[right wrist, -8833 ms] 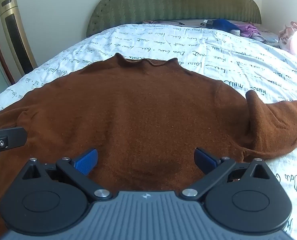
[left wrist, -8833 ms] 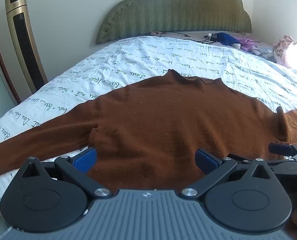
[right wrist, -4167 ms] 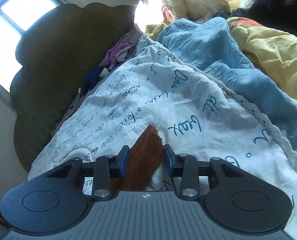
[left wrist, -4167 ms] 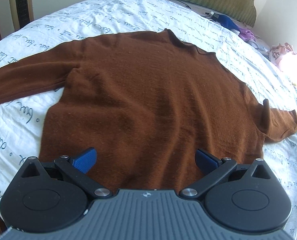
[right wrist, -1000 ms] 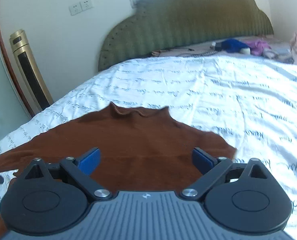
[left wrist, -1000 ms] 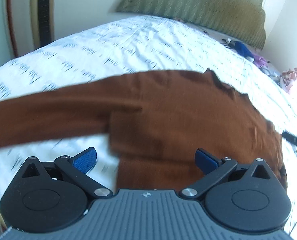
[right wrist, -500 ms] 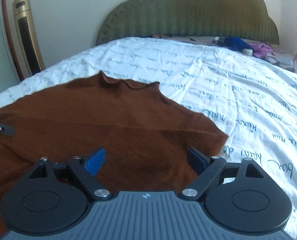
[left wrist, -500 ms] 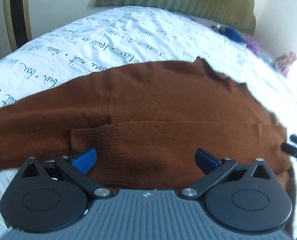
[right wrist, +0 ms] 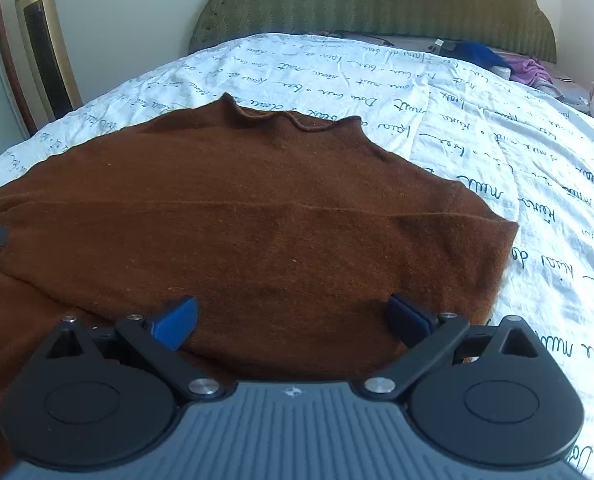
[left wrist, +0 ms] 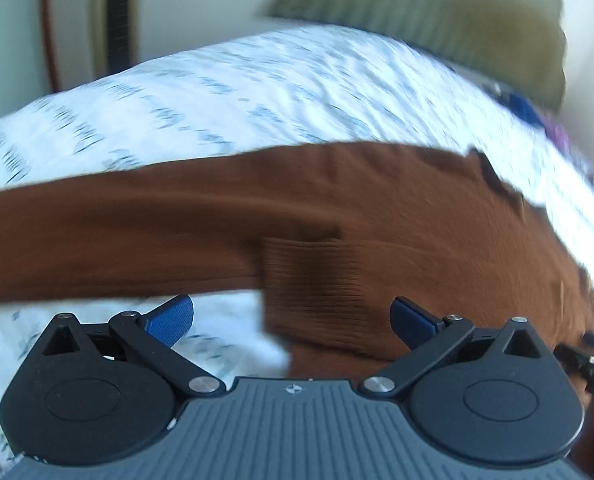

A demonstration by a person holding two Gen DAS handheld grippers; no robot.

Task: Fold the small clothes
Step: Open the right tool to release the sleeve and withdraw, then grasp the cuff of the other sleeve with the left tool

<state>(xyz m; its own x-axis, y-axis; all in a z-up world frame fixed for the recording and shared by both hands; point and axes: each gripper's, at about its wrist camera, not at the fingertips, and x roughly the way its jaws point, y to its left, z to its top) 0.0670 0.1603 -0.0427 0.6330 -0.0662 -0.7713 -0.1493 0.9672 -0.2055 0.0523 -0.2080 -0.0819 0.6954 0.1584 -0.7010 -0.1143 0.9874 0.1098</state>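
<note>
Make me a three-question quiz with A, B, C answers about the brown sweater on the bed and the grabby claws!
1. Where is the sweater lying?
A. on the bedsheet
B. on the floor
C. on a chair

2. What colour is the headboard?
A. red
B. green
C. white

3. How is the right gripper?
A. shut on a sleeve
B. shut on a sock
C. open, holding nothing

Answers:
1. A: it is spread on the white bedsheet with blue writing.
2. B: the padded board behind the bed is olive green.
3. C: its blue fingers stand wide apart over the sweater. The left gripper is open too.
</note>
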